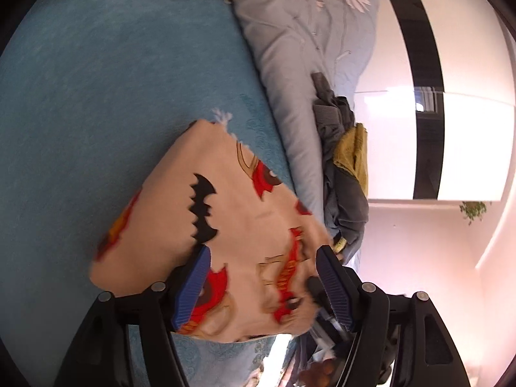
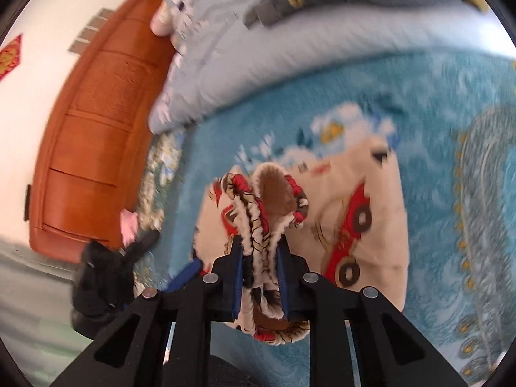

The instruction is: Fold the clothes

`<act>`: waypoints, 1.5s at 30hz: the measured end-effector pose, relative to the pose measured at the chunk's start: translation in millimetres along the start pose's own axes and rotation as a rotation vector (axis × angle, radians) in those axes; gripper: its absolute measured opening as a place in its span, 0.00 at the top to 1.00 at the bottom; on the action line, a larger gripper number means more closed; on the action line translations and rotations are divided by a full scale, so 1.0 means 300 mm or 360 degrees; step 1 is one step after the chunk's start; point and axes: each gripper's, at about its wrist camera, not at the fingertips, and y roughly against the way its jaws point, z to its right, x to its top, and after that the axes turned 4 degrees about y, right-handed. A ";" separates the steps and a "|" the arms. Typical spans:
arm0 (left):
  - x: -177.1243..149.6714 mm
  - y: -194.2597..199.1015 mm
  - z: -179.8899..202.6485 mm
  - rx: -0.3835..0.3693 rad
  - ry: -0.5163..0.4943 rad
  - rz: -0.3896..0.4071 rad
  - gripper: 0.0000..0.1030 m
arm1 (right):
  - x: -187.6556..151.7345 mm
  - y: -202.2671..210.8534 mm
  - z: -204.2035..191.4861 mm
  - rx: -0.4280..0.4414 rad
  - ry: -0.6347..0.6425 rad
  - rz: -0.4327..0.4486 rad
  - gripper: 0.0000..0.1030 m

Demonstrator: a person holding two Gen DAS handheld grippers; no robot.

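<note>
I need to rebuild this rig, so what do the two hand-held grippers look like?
Both match. The left hand-held gripper and the right hand-held gripper have angular matte black frames with cut-outs, round silver pivot pins, and two fingers faced with ribbed blue pads. No cables or sleeves show.

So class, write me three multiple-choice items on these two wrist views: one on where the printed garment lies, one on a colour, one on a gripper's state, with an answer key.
1. Where does the cream printed garment lie?
A. on the blue bedspread
B. on a wooden floor
C. in a basket

2. What colour is the bat print on it?
A. green
B. black
C. white

3. How is the right gripper?
A. wide open, empty
B. out of view
C. shut on the garment's bunched hem

Key: 1 A, blue fabric surrounds the garment; 2 B, a black silhouette shows; 3 C, both pads press the gathered fabric.
</note>
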 end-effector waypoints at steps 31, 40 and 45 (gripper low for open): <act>0.010 0.011 0.012 0.0336 0.0014 0.0131 0.30 | 0.040 0.050 0.253 -0.0301 -0.0150 -0.0118 0.75; -0.006 0.021 0.041 0.0128 -0.0120 0.0118 0.29 | 0.068 0.121 0.137 -0.0332 0.0078 -0.0004 0.73; -0.009 -0.080 0.066 0.0361 -0.0219 -0.0084 0.29 | 0.051 0.022 0.074 -0.0296 0.0226 -0.0136 0.68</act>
